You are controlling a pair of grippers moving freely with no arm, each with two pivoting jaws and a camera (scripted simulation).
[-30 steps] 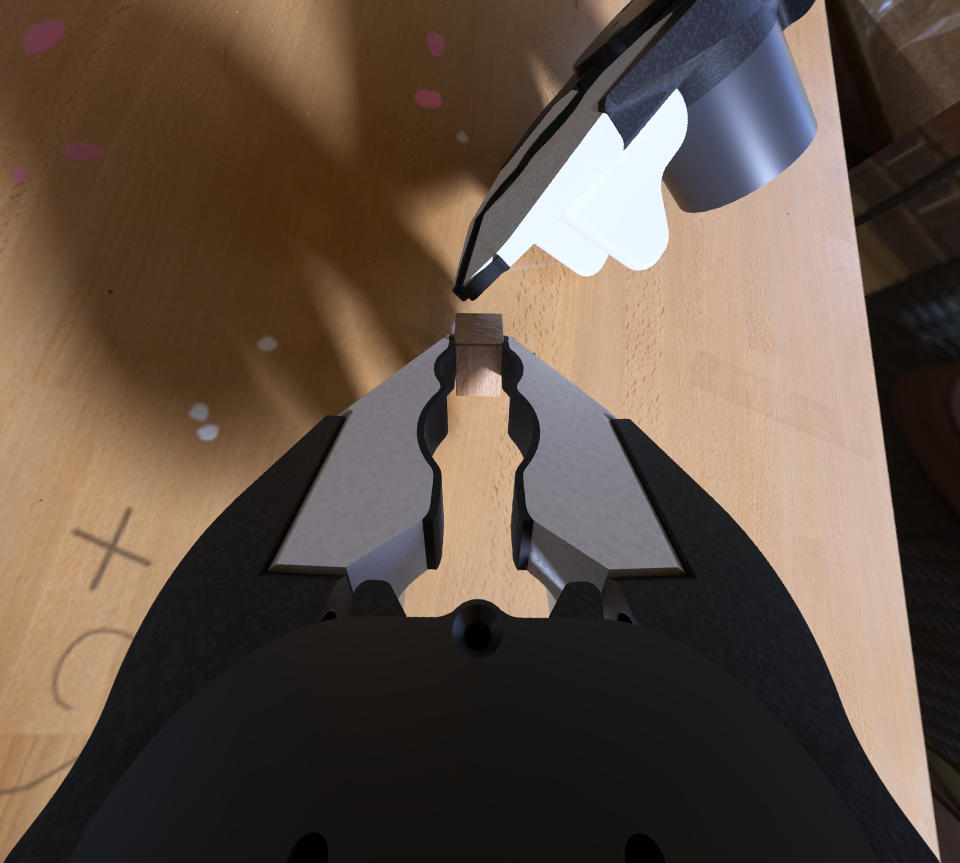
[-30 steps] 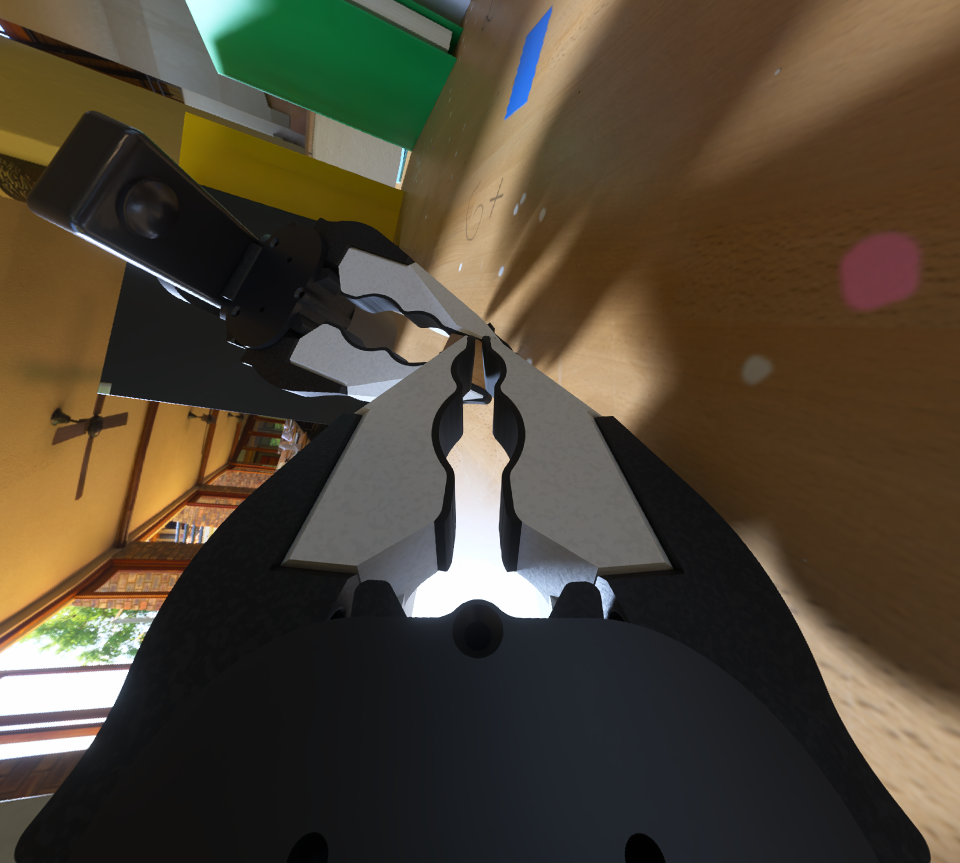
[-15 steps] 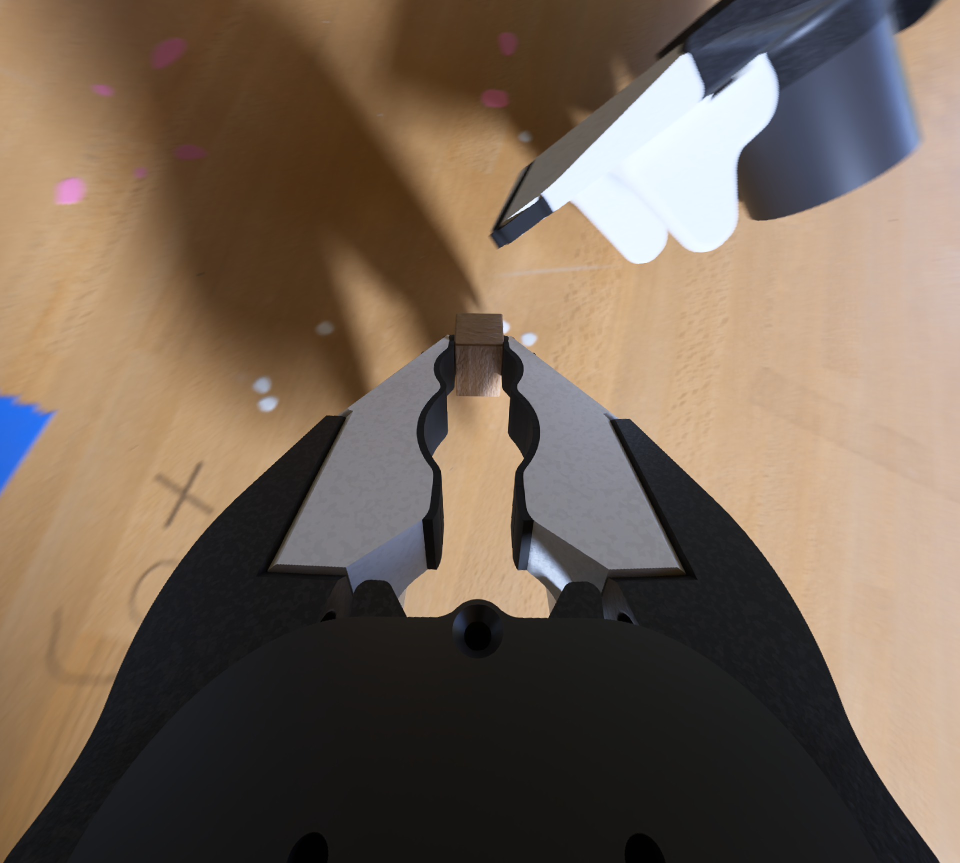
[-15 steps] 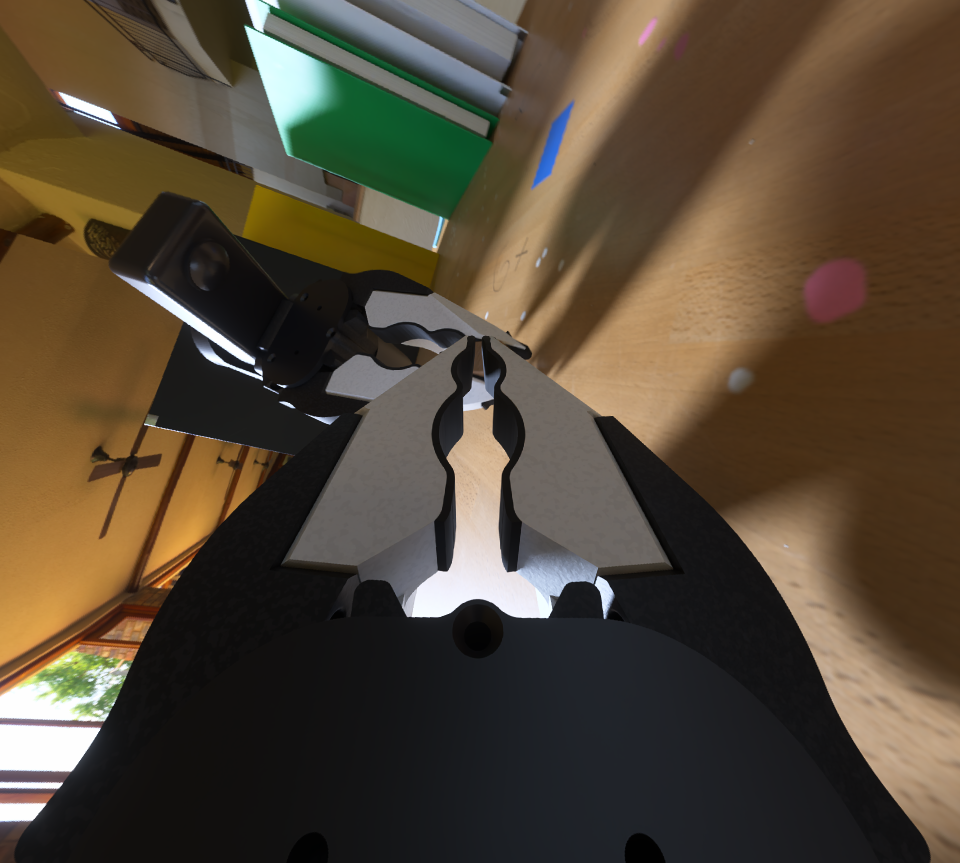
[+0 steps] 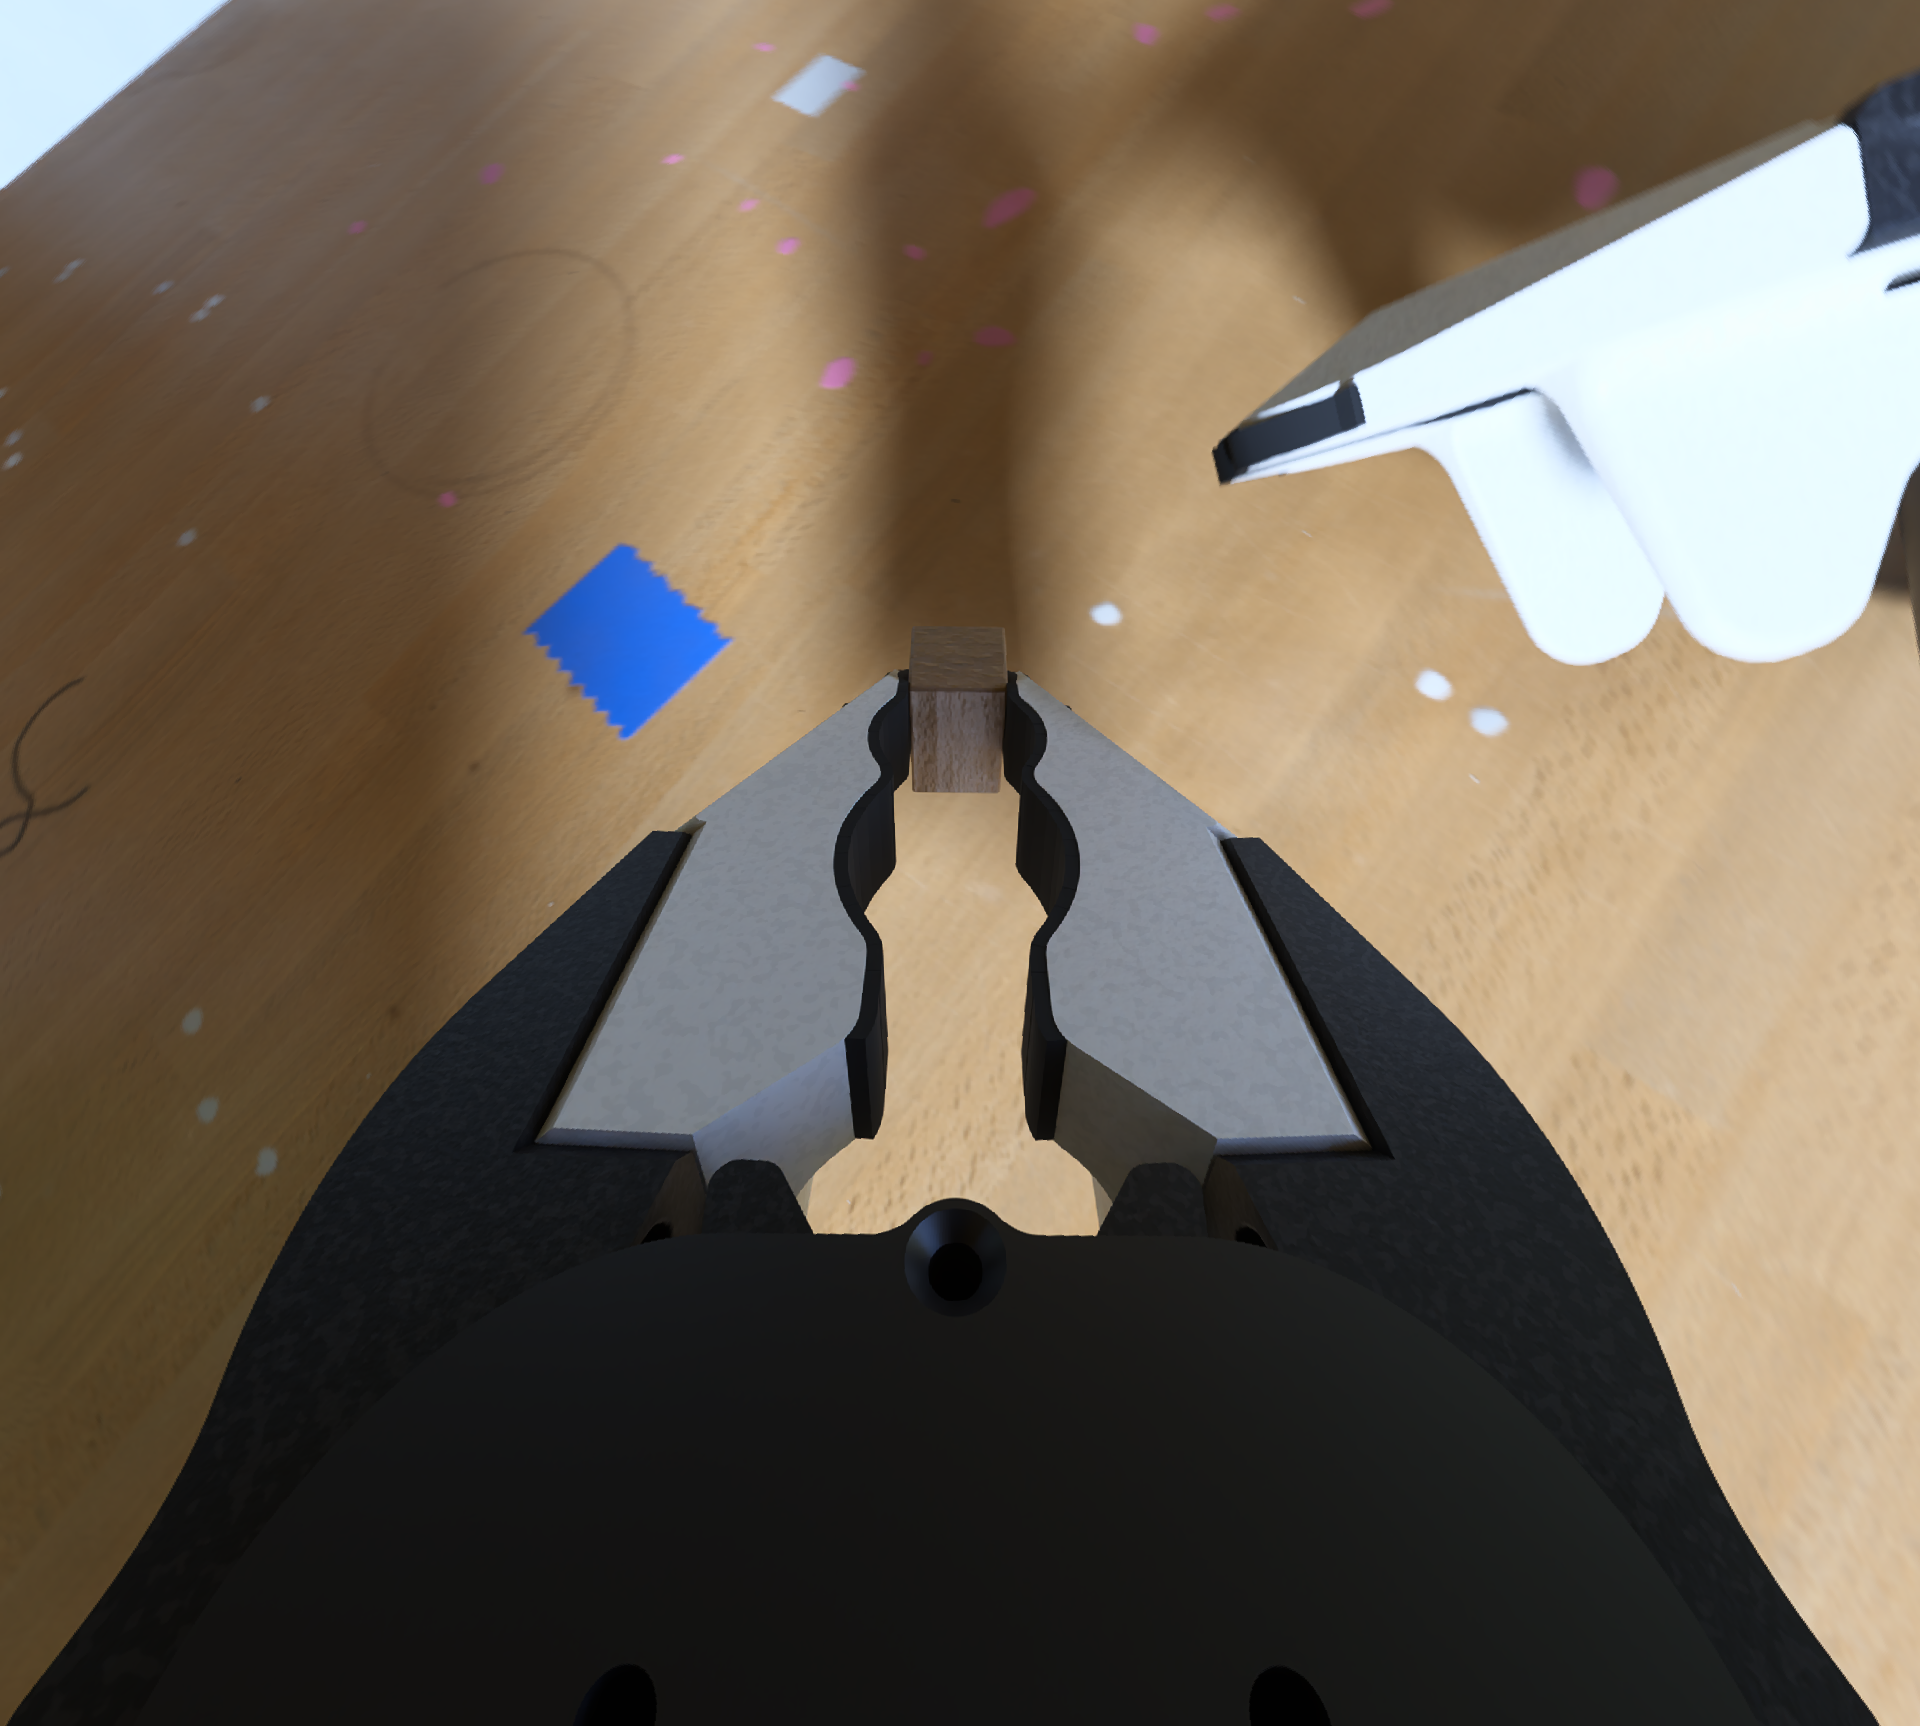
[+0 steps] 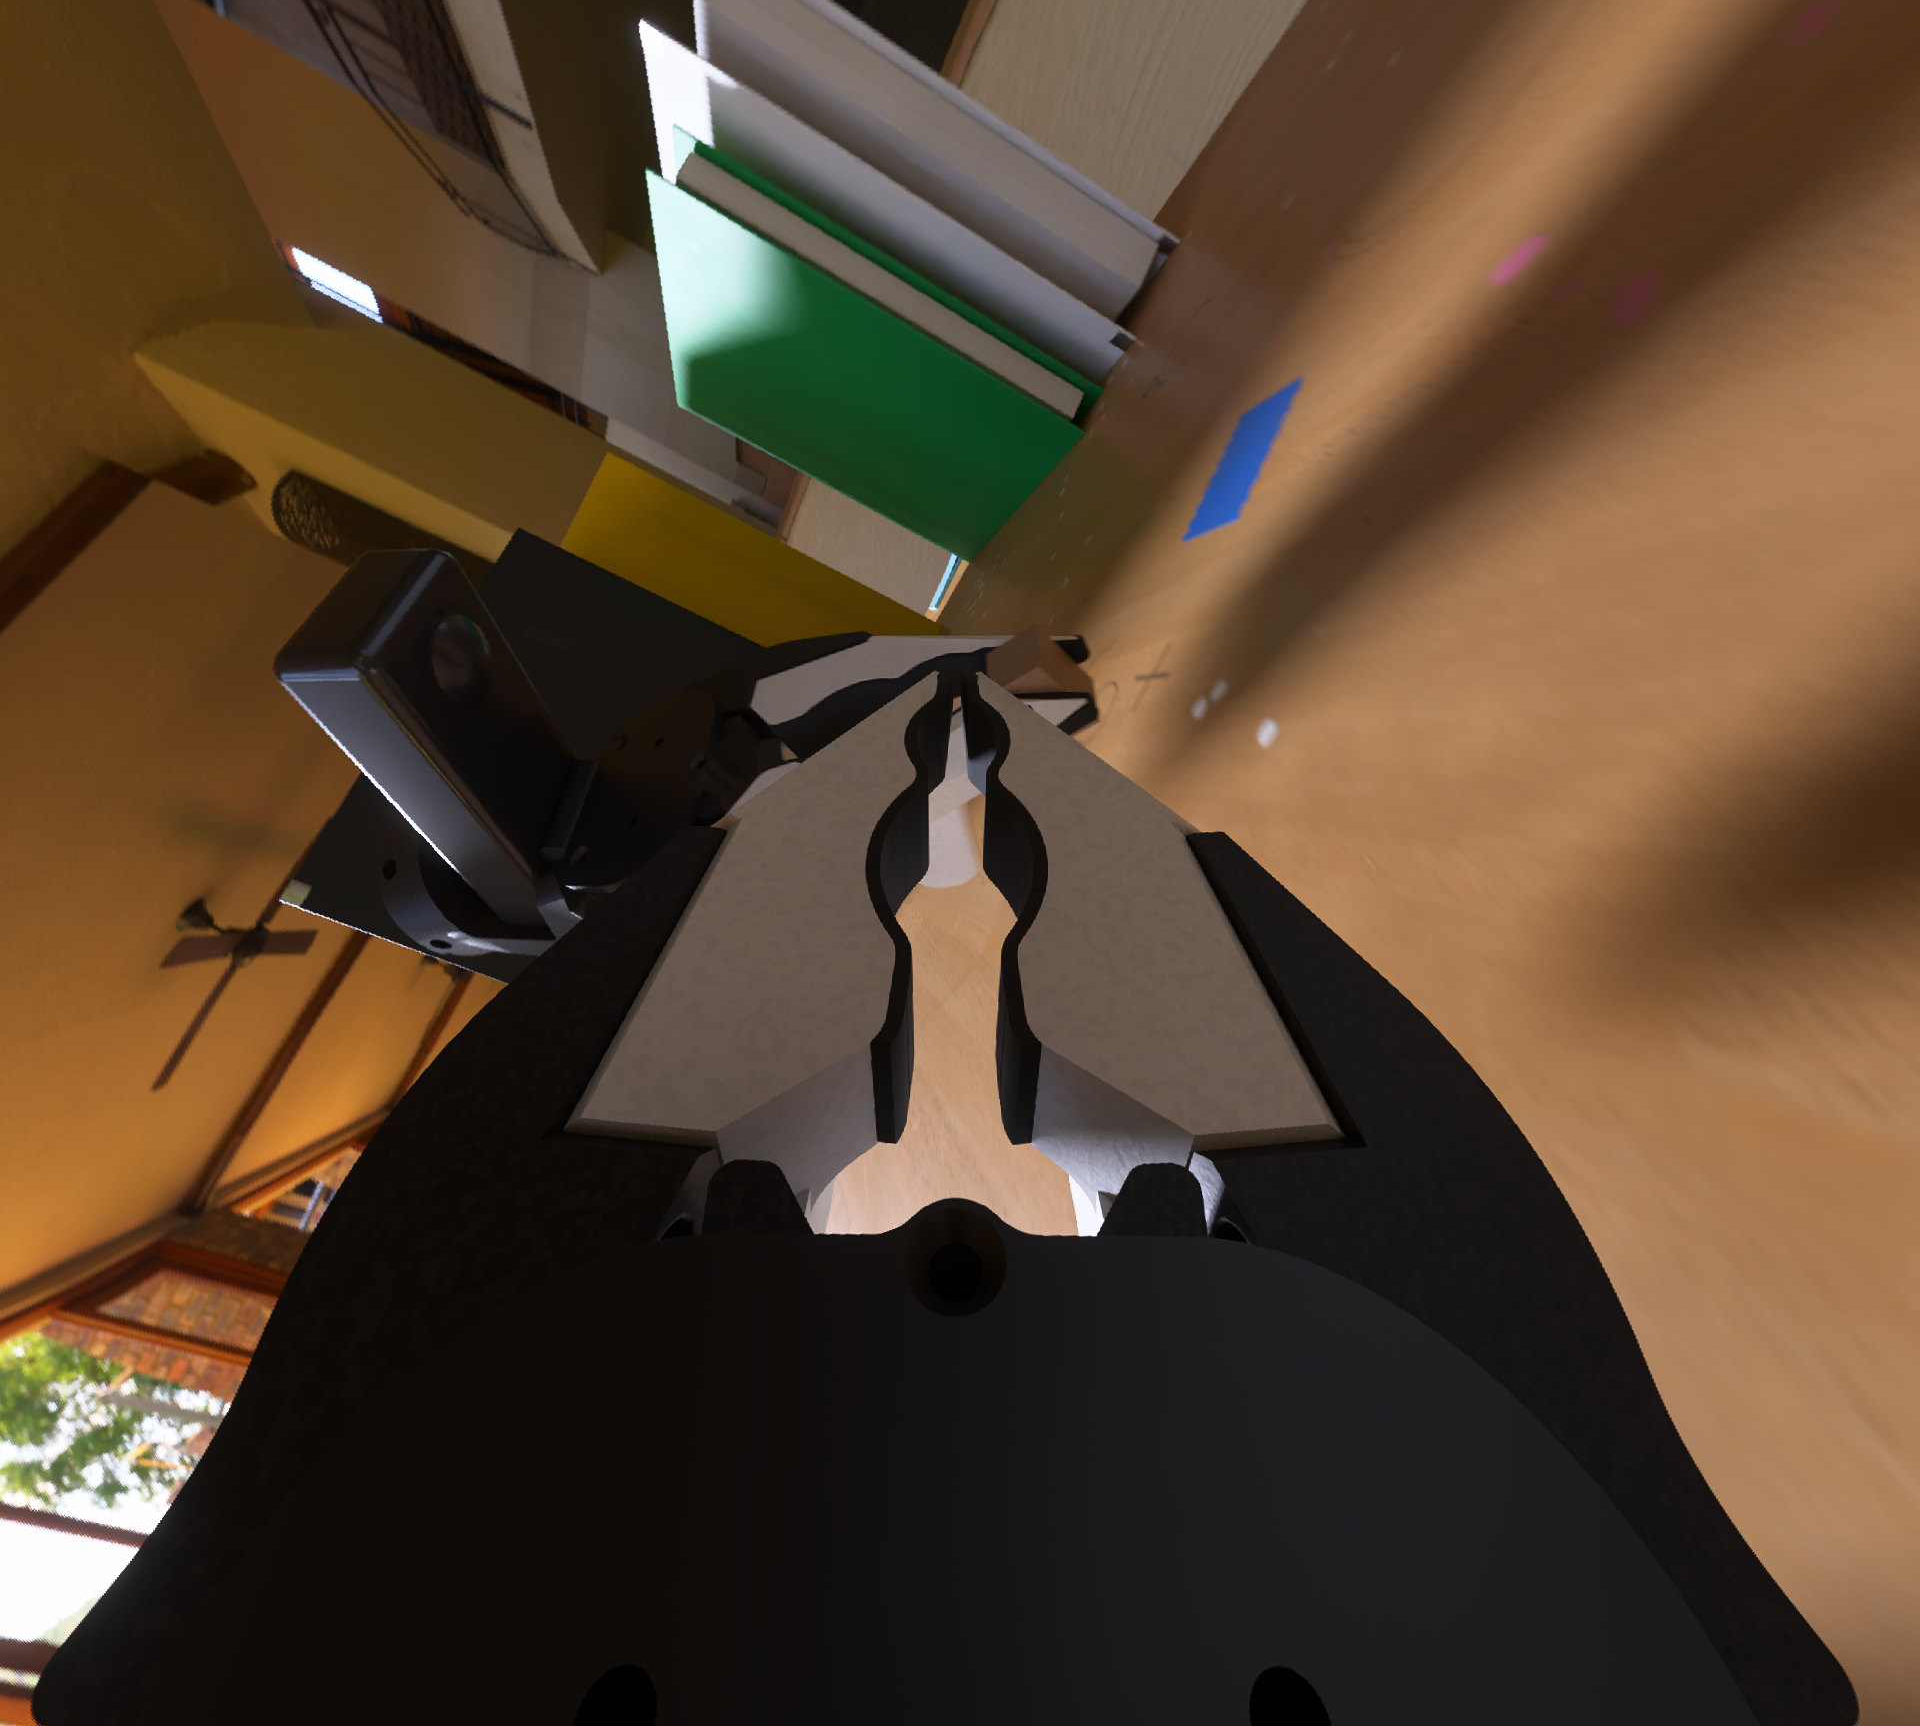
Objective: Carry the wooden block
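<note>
Left wrist view: the left gripper (image 5: 957,697) is clamping the wooden block (image 5: 957,708) between its fingertips, jaws drawn in narrow against both sides of it. The block is sitting upright at the very tips, its top poking just past them, and it is hanging above the wooden table (image 5: 1455,949) rather than lying on it. A blue patch (image 5: 628,639) with a saw-toothed edge is lying flat on the table to the left of the block, near but apart. Pink and white specks are dotting the surface, and a small white patch (image 5: 819,84) is showing farther off. The right gripper (image 5: 1288,435) is reaching in from the right edge, white-bodied with a dark tip, well apart from the block and holding nothing. Right wrist view: the right gripper (image 6: 957,689) is showing its jaws nearly together, only a thin gap at the tips, nothing between them. Beyond its tips the left gripper (image 6: 1039,674) is appearing side-on with the block (image 6: 1023,660) partly visible at its end. Books (image 6: 883,346), one with a green cover, are standing at the table's far end, and the blue patch (image 6: 1242,461) is lying close to them.
</note>
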